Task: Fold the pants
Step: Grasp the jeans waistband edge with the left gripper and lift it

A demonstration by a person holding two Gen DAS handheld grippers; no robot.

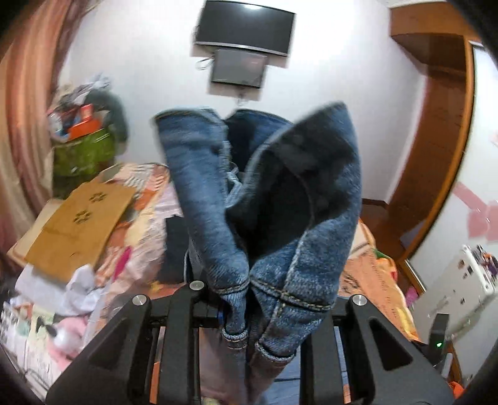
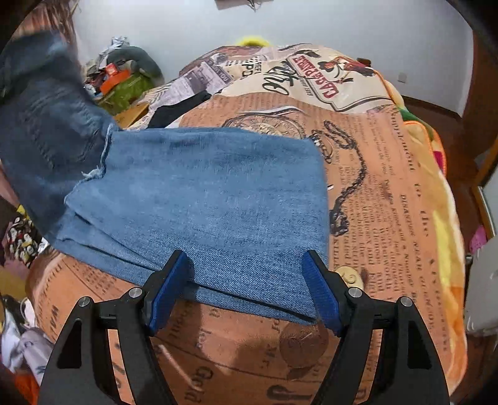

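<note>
We hold the left gripper (image 1: 249, 299) clenched on a bunched hem of the jeans (image 1: 264, 199), the denim rising straight ahead of its fingers, off the bed. Our right gripper (image 2: 246, 289) is released, blue pads (image 2: 165, 296) spread wide, the folded jeans edge lying between and just ahead of them on the newsprint blanket (image 2: 389, 202). Beyond the left gripper, a cardboard sheet (image 1: 81, 218), then a wall screen (image 1: 246, 28).
</note>
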